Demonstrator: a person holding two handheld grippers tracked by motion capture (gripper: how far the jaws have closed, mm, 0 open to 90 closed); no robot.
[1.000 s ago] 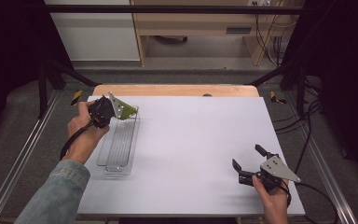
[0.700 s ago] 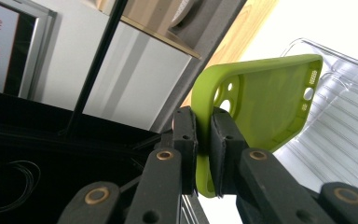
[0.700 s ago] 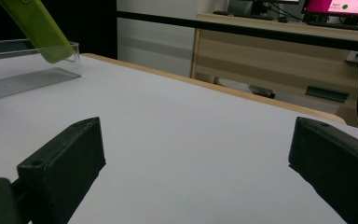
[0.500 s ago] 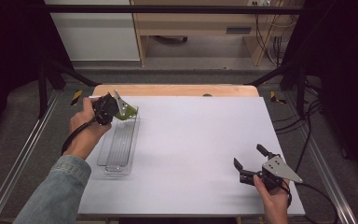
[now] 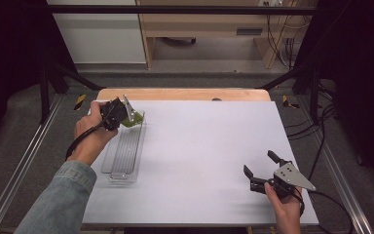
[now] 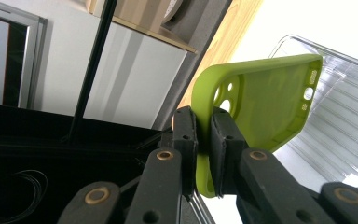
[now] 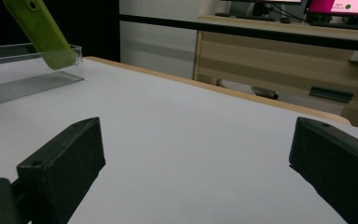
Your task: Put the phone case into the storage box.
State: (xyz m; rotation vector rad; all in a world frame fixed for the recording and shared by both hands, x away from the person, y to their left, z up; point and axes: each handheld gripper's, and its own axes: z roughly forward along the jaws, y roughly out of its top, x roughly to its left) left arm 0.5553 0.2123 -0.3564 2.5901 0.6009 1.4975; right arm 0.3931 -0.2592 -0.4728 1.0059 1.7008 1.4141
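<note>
Left gripper (image 6: 204, 140): black two-jaw tongs clamped tight on one edge wall of a lime-green soft rubbery phone case (image 6: 256, 100). Pads pinch the rim from both sides; the case sticks out beyond the jaws, open side to the camera, rounded corners, camera cut-out and small port holes visible. Matte finish, looks flexible.

In the high view the left gripper (image 5: 126, 113) holds the phone case (image 5: 135, 118) tilted over the far end of a long clear ribbed plastic tray (image 5: 124, 155), at the far left of the table. From the right gripper view the case's lower corner hangs inside or just above the tray's far end wall; contact with the tray floor cannot be told.

Right gripper (image 5: 263, 169): jaws spread wide, nothing between them, resting low at the near right of the table, well apart from tray and case. Grey three-cornered plate on top.

Progress, as a judgement: case is lifted and brought to the tray, so pick and carry look done. Left to do: lower it in, let go, withdraw. Could equally be a lift-out; the pictures do not decide.

Surroundings: flat white matte tabletop (image 5: 209, 146) with a pale wooden strip (image 5: 185, 93) along the far edge. Tray is hard, glossy, transparent, thin-walled, with lengthwise ridges on its floor.
</note>
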